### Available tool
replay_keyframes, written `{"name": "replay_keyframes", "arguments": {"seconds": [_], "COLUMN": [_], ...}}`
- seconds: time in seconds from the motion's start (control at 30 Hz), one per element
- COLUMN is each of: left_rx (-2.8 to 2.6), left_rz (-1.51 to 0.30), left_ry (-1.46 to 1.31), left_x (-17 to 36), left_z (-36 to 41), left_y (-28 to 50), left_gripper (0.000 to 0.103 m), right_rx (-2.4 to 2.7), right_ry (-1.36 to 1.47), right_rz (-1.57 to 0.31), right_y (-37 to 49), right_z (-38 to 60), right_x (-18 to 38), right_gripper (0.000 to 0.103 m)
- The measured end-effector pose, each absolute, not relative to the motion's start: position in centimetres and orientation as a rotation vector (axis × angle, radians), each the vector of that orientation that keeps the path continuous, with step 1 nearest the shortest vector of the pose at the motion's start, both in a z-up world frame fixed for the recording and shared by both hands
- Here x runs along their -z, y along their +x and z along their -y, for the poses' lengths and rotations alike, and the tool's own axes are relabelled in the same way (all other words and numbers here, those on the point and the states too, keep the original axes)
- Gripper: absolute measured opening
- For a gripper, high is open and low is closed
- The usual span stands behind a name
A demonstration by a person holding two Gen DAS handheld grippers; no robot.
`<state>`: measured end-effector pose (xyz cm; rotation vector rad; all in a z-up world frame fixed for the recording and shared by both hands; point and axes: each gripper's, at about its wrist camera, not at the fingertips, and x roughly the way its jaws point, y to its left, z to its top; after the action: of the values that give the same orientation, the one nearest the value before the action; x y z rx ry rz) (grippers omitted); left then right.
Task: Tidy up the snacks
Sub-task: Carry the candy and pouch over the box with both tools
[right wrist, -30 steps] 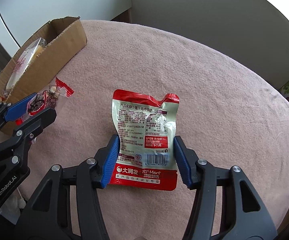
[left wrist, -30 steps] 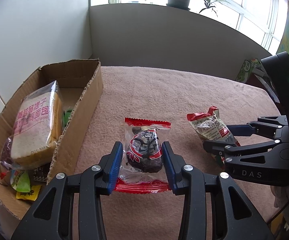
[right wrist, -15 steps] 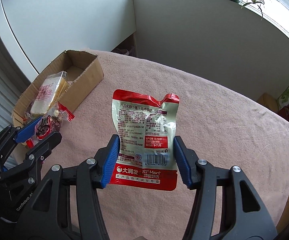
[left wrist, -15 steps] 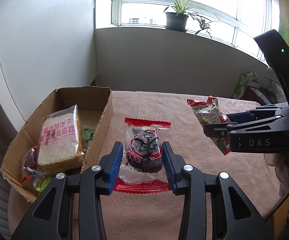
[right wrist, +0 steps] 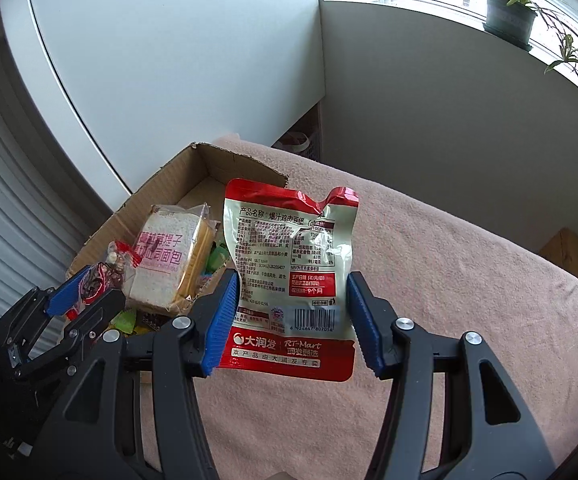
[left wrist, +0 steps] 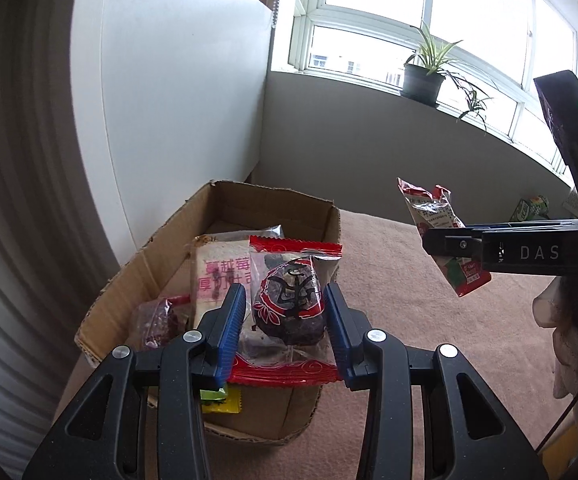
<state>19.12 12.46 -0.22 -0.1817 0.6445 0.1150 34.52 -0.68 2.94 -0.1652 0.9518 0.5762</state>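
— Both grippers, what do they carry?

— Left gripper (left wrist: 285, 322) pinches the clear red-edged date packet (left wrist: 289, 304); my right gripper (right wrist: 291, 318) clamps the red-and-silver pouch (right wrist: 291, 272). A second ago both snacks lay on the pink tablecloth (left wrist: 409, 312); now they hang lifted, the packet over the cardboard box (left wrist: 149, 276).

— And inside the box?

— A wrapped bread loaf (right wrist: 169, 264) with pink lettering, a dark-red bag (left wrist: 155, 322), green and yellow packets.

— Any difference between views?

— Only the left view shows the pouch edge-on in the right gripper's black fingers (left wrist: 449, 246); only the right shows its barcode and printed back.
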Motion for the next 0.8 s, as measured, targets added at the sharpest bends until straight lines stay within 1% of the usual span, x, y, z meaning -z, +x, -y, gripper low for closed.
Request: {"name": "replay_keyframes", "arguments": {"seconds": [0.27, 0.6, 0.67, 0.77, 0.8], "left_rx": [-0.173, -0.226, -0.231, -0.230, -0.230], "left_rz": [-0.662, -0.675, -0.678, -0.683, -0.687], "left_ry": [-0.205, -0.242, -0.250, -0.249, -0.247], "left_x": [1.3, 2.0, 2.2, 2.3, 2.3], "left_z": [-15.7, -18.6, -19.1, -19.4, -19.3], "left_y": [19.2, 19.6, 19.6, 19.8, 19.8], "left_gripper": [0.039, 0.039, 0.039, 0.039, 0.039], "right_rx": [-0.610, -0.621, -0.621, -0.618, -0.619], "right_ry": [-0.154, -0.158, -0.164, -0.163, -0.161], "right_rz": [-0.955, -0.991, -0.991, -0.988, -0.985], "right_y": [36.2, 38.7, 39.2, 39.8, 39.9], "right_z": [-3.9, -8.3, -8.7, -8.9, -9.0], "right_x": [-2.6, -0.7, -0.6, -0.5, -0.5], "right_gripper": [0.058, 0.060, 0.061, 0.067, 0.072]}}
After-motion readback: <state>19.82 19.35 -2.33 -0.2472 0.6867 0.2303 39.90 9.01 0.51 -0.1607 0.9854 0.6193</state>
